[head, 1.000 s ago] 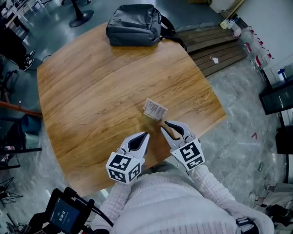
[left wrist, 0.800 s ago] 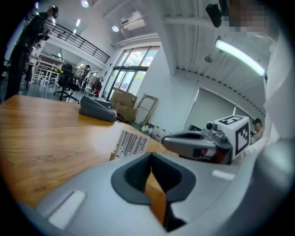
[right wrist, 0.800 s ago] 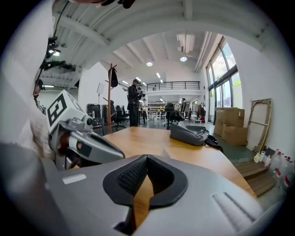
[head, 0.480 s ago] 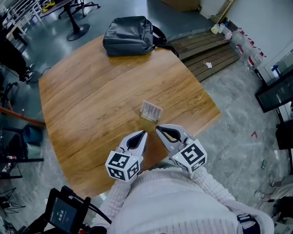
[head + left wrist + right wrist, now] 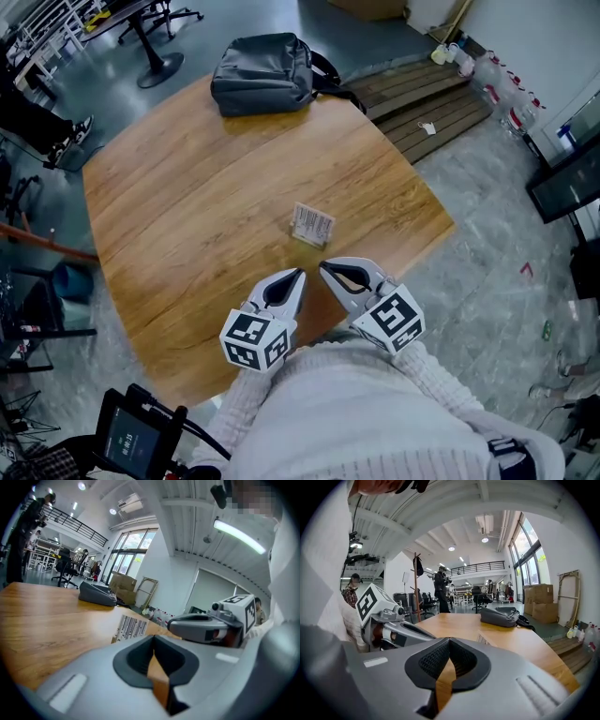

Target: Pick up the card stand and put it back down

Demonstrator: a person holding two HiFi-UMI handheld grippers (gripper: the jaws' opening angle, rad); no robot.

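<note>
The card stand [image 5: 313, 225] is a small clear stand with a barcode-printed card, upright on the wooden table [image 5: 187, 178] just beyond both grippers. My left gripper [image 5: 295, 276] and right gripper [image 5: 326, 268] hover side by side near the table's front edge, a short gap from the stand, touching nothing. The left gripper view has the stand [image 5: 131, 627] ahead past the left gripper [image 5: 153, 643], whose jaws are shut and empty, with the right gripper [image 5: 174, 623] alongside. In the right gripper view the right gripper [image 5: 449, 645] is shut and empty, and only the stand's top [image 5: 483, 640] peeks over its jaws.
A dark grey bag [image 5: 264, 62] lies at the table's far edge. Wooden pallets [image 5: 422, 94] lie on the floor to the far right. An office chair base [image 5: 155, 56] stands far left. A device with a screen [image 5: 131, 441] sits by the person's lower left.
The right gripper's jaws, slightly apart a second ago, have closed. Both grippers now sit a little farther back from the card stand. The stand has not moved.
</note>
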